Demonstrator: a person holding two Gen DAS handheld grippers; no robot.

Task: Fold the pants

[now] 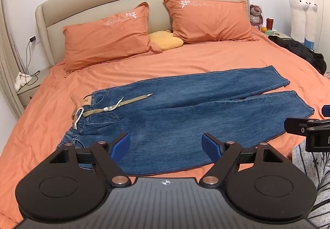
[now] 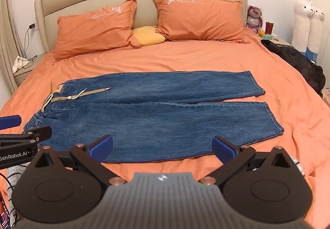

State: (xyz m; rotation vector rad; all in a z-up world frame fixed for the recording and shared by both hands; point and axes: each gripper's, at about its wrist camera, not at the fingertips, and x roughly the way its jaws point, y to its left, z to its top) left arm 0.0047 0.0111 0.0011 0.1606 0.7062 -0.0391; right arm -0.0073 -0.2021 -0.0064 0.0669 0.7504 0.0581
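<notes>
Now, with your left gripper (image 1: 166, 146) and right gripper (image 2: 162, 147) both spread and empty above the jeans (image 2: 144, 111), pinch the near leg's edge and lay it over the far leg.

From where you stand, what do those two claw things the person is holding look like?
Both match: the left gripper and right gripper have black fan-shaped arms with silver pins, blue ribbed fingertip pads, and a ribbed grey body bearing a small round emblem. White "GenRobot.AI" lettering marks the left one's side.
</notes>
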